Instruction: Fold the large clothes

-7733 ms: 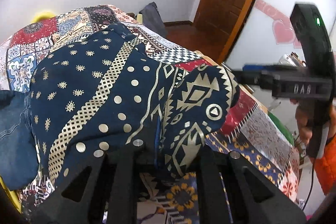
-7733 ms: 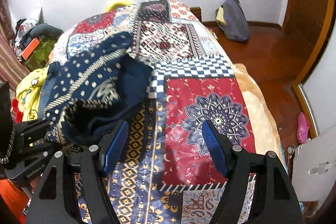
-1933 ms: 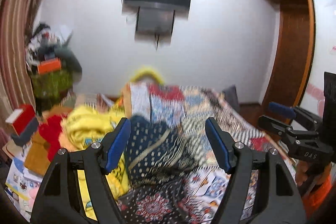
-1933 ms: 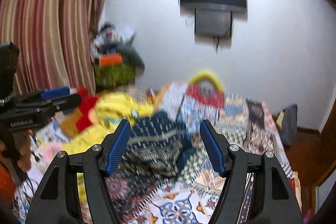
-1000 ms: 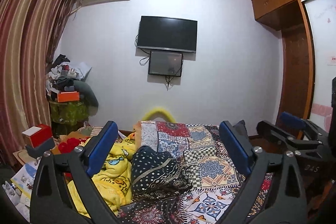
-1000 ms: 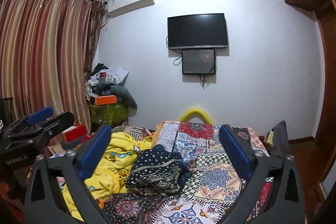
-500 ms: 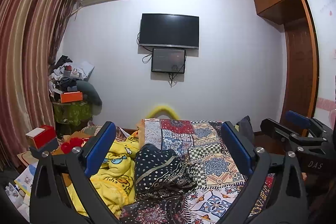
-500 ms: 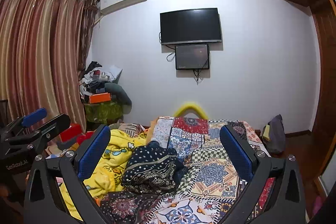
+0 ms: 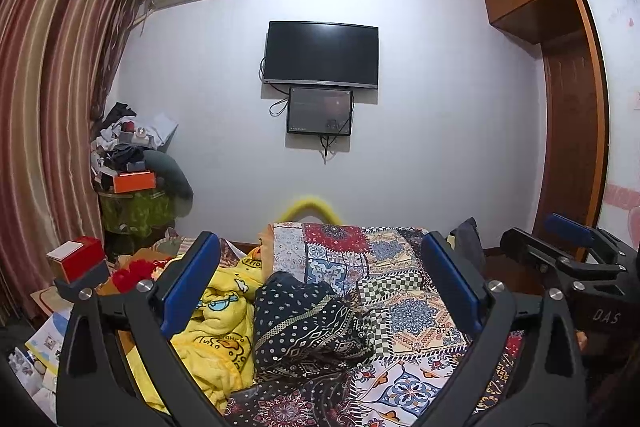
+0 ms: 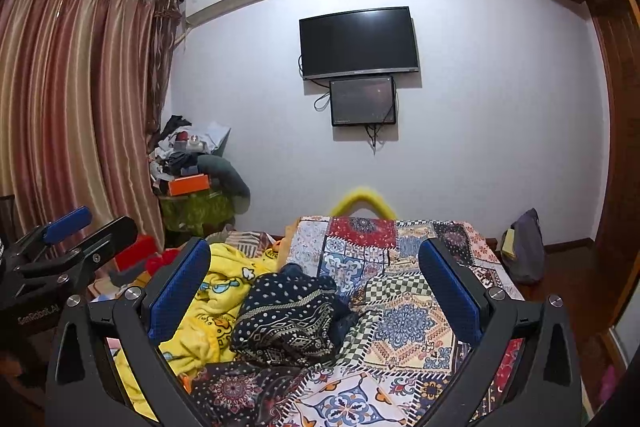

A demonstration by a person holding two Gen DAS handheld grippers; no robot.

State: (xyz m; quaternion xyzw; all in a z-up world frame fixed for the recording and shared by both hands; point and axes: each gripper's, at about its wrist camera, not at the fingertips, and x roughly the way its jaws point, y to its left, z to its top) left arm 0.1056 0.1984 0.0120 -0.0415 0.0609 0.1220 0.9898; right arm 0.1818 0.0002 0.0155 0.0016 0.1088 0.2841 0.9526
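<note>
A: What takes up most of the room?

B: The bed [image 9: 400, 291], under a patchwork quilt [image 10: 404, 319] of red, blue and checkered squares. It runs from the foreground back to the white wall, where a black television [image 9: 322, 54] hangs with a smaller screen [image 9: 319, 111] just below it.

A: And the garment to be folded?

B: The navy patterned garment [image 9: 304, 327] lies bunched in a rumpled heap on the left half of the bed. Its dotted and banded gold print faces up. A yellow cartoon blanket [image 9: 216, 323] lies right against its left side.

A: Is either claw on it?

B: No. The left claw [image 9: 320, 291] hangs above the near end of the bed with its blue-padded fingers [image 9: 188, 287] spread wide, holding nothing. The heap shows in the gap between them, well beyond the tips. The right claw [image 10: 316, 295] is likewise wide apart and empty, with the garment [image 10: 288, 323] framed between its fingers [image 10: 448, 295].

A: Can each claw see the other?

B: Yes. The right one shows at the right edge of the left view [image 9: 568, 255], the left one at the left edge of the right view [image 10: 60, 247].

A: Anything smaller nearby?

B: Striped curtains [image 10: 72, 115] hang at the left. Beside them a cluttered stand carries an orange box [image 9: 134, 181], and a red box [image 9: 78, 257] sits lower down.
</note>
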